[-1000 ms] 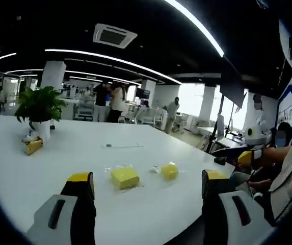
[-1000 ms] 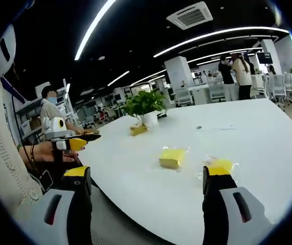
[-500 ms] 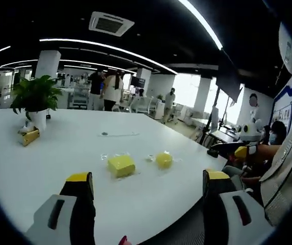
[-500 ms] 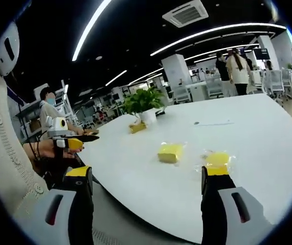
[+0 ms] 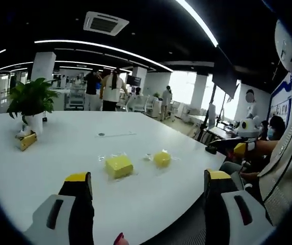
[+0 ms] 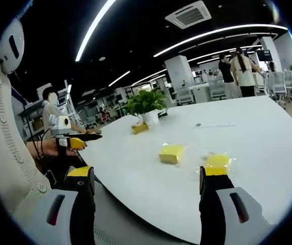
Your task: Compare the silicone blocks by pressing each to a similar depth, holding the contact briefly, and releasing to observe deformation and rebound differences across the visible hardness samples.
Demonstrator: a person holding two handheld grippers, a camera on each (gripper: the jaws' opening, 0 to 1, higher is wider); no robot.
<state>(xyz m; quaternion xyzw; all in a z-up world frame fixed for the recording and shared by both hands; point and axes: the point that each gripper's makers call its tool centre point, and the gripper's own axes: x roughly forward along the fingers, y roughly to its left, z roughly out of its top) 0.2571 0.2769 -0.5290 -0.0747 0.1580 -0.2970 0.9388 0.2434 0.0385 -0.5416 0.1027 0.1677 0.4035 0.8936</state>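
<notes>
Meanwhile my left gripper (image 5: pixel 144 184) and right gripper (image 6: pixel 143 177) hung with fingers spread, well short of 2 yellow silicone blocks (image 5: pixel 118 166) on the white tabletop (image 5: pixel 59 153).

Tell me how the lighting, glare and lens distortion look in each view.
Left gripper view: bright windows behind blow out to white, and the ceiling light strips bow into arcs with the fisheye; the square yellow block stays fairly sharp. Right gripper view: the white table glares toward the right edge, its rim curves strongly, and the potted plant looks soft.
</notes>
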